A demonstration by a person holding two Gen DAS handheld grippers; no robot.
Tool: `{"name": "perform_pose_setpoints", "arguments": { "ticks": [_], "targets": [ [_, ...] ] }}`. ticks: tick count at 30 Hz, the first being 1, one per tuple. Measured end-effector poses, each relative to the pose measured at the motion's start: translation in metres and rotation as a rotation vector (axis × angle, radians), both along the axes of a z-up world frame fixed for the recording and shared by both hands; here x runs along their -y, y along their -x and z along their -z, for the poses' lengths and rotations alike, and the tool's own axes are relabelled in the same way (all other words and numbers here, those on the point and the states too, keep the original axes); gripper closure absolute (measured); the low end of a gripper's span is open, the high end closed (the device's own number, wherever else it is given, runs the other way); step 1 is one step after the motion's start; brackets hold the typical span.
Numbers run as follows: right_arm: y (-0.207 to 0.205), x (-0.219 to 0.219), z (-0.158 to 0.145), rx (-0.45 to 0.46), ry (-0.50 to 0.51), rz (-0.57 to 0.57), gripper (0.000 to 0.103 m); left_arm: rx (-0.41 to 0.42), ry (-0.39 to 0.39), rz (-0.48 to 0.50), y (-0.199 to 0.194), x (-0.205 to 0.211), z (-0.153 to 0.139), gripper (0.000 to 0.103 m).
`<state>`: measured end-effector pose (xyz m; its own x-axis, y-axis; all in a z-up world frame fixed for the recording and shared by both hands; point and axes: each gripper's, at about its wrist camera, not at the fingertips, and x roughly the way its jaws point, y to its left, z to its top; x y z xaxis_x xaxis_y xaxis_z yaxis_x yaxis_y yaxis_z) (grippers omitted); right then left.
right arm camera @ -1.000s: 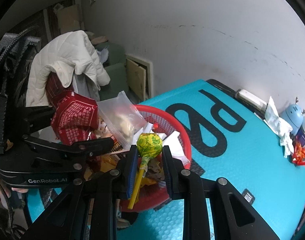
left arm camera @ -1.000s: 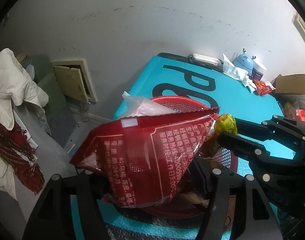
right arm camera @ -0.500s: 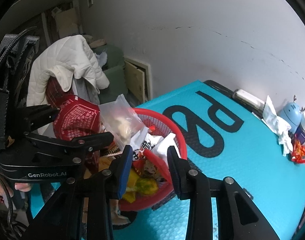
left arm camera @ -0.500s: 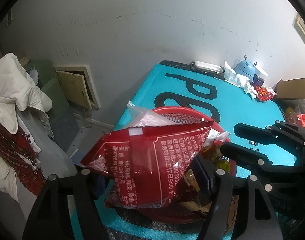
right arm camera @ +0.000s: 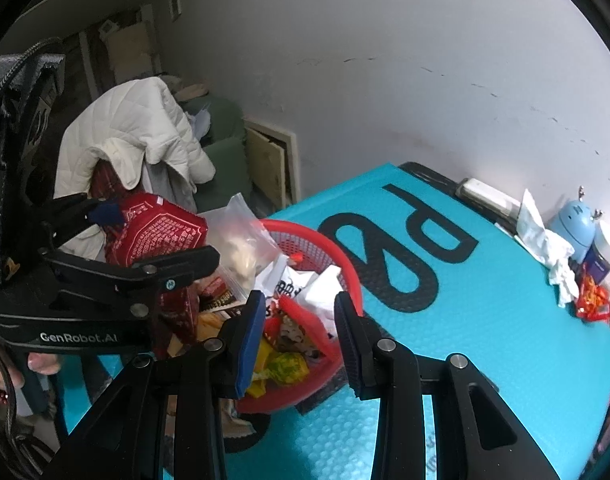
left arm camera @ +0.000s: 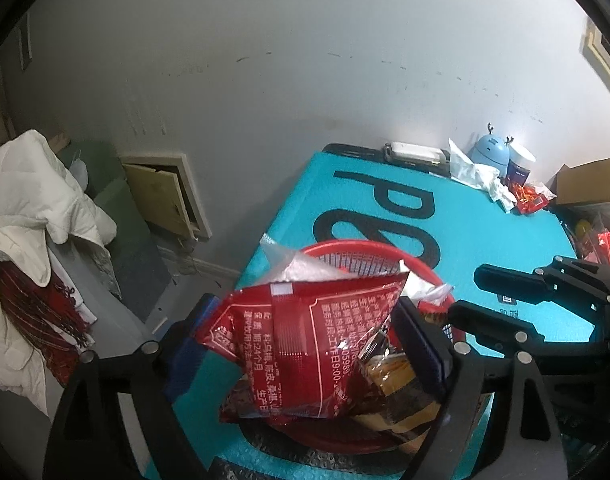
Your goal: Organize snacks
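Lower middle of the left wrist view is where it's all happening: the left gripper [left arm camera: 305, 344] has its jaws opening around the red snack bag [left arm camera: 305, 344], which is leaning over the near edge of the red basket [left arm camera: 369, 246]. The right blue pad [left arm camera: 419, 344] looks like it's touching the bag's corner, while the left pad stands clear, so I'd call this a release, not a hold.

Over in the right wrist view, the right gripper [right arm camera: 299, 336] is parted a little with nothing between the fingers, hovering over the basket's near rim. A yellow-green lollipop [right arm camera: 285, 368] sits down in the basket among other wrappers, and a clear zip bag [right arm camera: 241, 248] is propped at the far side.

My take on doing this bit well: let the jaws go fully wide before backing off, because the bag is perched high on the pile and could tip out toward the lower left onto the teal mat [left arm camera: 485, 240]. Pull straight back, don't drag. If it wobbles, the free right gripper is close enough to nudge it inward.
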<state>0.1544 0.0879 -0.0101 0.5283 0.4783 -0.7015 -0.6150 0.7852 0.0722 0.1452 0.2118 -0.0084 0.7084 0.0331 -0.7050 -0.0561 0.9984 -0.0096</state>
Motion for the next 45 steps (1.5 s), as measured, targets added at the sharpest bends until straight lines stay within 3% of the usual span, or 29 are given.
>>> {"name": "perform_pose_setpoints", "arguments": {
  "ticks": [18,32,45],
  "targets": [
    [0.011,0.026,-0.026,0.038,-0.046,0.039,0.063,0.090,-0.022,0.017,0.016,0.021,-0.048,0.016],
    [0.062,0.048,-0.069,0.139,-0.094,0.050,0.060,0.167,-0.030,0.006,0.081,0.035,-0.083,0.016],
    [0.122,0.061,-0.069,0.146,-0.117,0.048,0.057,0.135,0.032,-0.018,0.149,0.044,-0.064,0.016]
  ]
}}
